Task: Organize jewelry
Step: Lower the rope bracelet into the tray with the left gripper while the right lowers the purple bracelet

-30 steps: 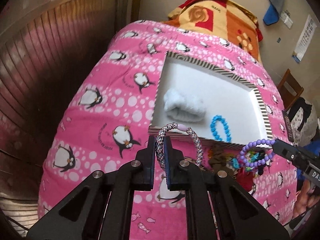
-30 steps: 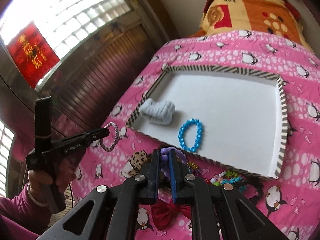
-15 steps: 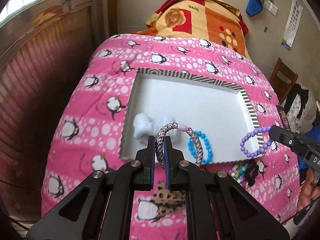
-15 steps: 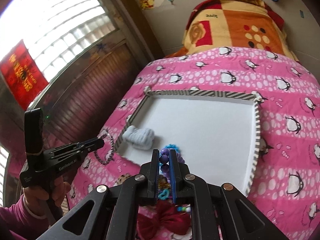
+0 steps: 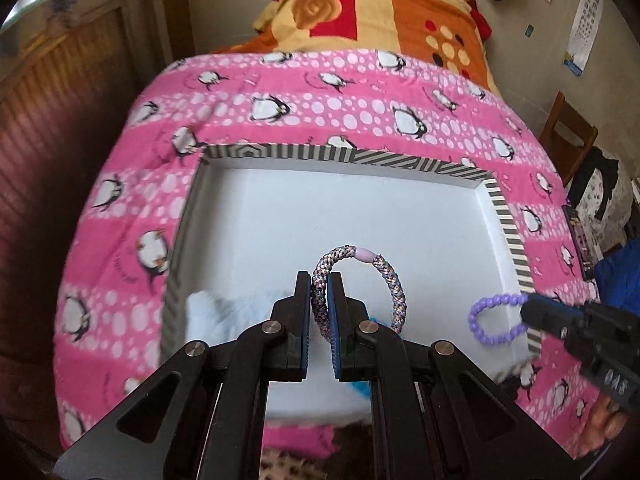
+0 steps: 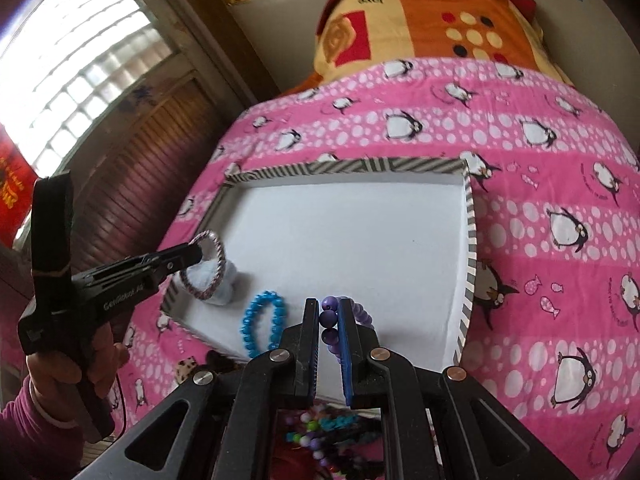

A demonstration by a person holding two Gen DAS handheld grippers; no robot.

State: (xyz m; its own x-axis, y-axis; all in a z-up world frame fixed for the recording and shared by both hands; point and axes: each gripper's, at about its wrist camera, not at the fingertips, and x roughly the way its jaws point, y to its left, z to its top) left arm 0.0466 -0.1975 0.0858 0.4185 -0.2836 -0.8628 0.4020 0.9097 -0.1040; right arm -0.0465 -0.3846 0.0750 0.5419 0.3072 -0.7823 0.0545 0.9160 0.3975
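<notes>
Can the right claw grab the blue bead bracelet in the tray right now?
Probably not yet: the right claw is shut on the purple bead bracelet. The blue bead bracelet lies uncovered in the tray just left of it, so it must let go first.

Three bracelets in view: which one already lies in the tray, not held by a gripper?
The blue beaded bracelet, flat on the white tray. The braided bracelet and purple beaded bracelet hang clamped in grippers.
</notes>
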